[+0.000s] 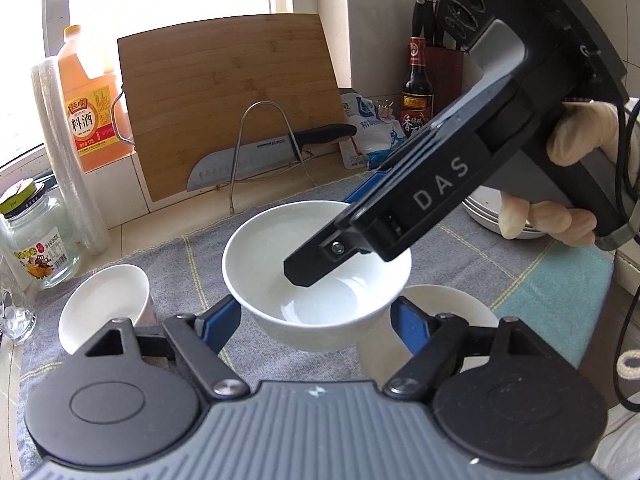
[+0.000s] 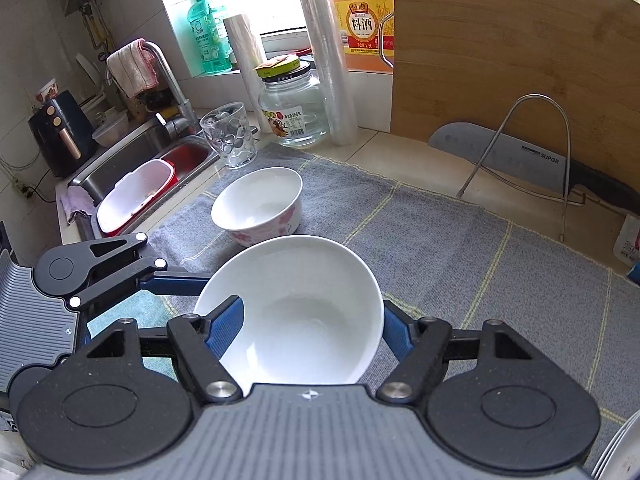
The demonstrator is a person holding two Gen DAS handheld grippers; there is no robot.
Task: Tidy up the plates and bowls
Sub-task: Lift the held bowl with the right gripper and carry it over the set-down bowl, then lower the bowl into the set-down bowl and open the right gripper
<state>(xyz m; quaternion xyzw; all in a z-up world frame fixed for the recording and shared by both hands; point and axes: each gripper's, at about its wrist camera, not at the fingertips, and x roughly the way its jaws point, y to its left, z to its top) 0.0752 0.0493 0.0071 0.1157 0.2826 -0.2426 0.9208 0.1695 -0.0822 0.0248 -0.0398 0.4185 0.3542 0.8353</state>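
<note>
— Since the white bowl (image 1: 280, 248) fills the middle of both views, what does it hide?

— Mostly the tips of the left claw (image 1: 316, 314). In the left wrist view its two blue fingers (image 1: 222, 320) run up from the bottom of the frame. They vanish against the bowl's outer wall, one on either side, so the contact itself is out of sight. A second white bowl (image 1: 444, 304) peeps out at lower right, half covered by the first one and by the claw's linkage. At the right edge a stack of plates (image 1: 482, 208) is cut off behind a gloved hand (image 1: 576, 136).

— And the other claw?

— In the right wrist view the right claw (image 2: 310, 322) straddles the bowl's wall. The left-hand finger lies inside the bowl and the right-hand one sits outside it, at centre right. It is closed on that bowl. The left claw is clamped on it too, from outside, and comes in from the left edge of that view.

— Where is the bowl, then?

— Low centre in both frames, just ahead of each claw's body. It is over the grey cloth (image 2: 420, 240) spread on the bench (image 2: 400, 152), though I cannot tell whether its foot touches the cloth. A flowered bowl (image 2: 260, 208) stands on the cloth above it and to the left, apart from it.
</note>
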